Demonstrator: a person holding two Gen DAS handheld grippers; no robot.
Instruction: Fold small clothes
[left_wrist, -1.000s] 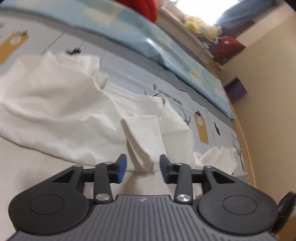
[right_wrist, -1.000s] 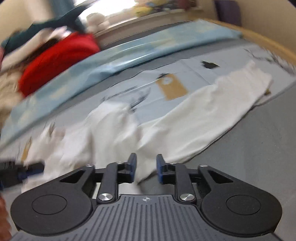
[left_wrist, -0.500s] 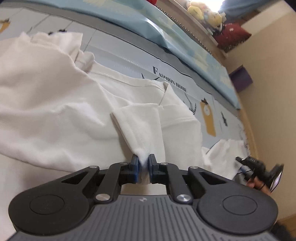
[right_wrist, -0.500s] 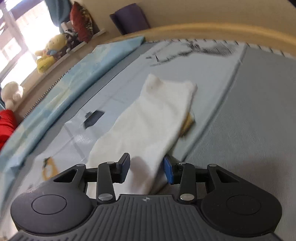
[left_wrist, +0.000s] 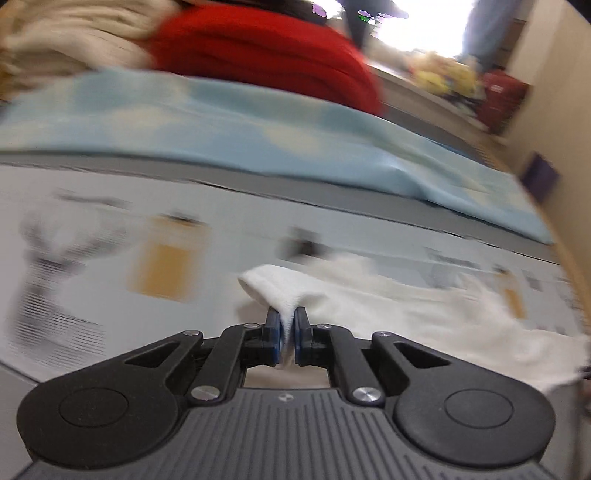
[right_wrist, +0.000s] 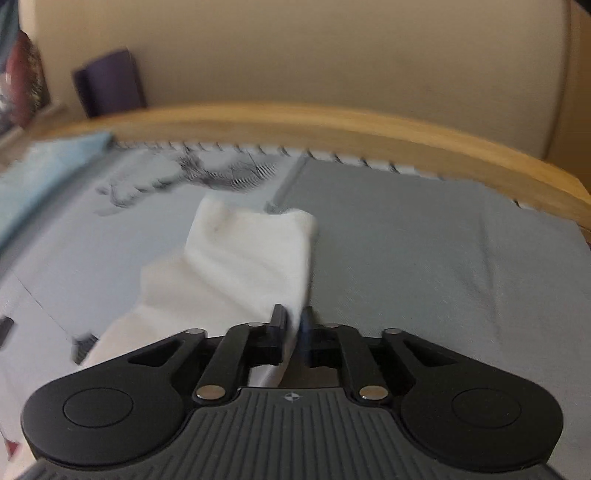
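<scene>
Both grippers closed on white garment since earlier frame | left gripper (left_wrist: 287, 328) clamps lifted fold of white garment (left_wrist: 388, 299) over printed sheet (left_wrist: 110, 229) | right gripper (right_wrist: 293, 328) jaws just closing, apparently pinching its edge (blurred) | done: grasps | left: all folding

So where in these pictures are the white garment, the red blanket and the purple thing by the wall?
white garment (left_wrist: 388, 299): left wrist view, on the stretched cloth beyond the tongs.
red blanket (left_wrist: 266, 55): left wrist view, middle of its folded bulk.
purple thing (right_wrist: 109, 83): right wrist view, its front face, beside the wall.
</scene>
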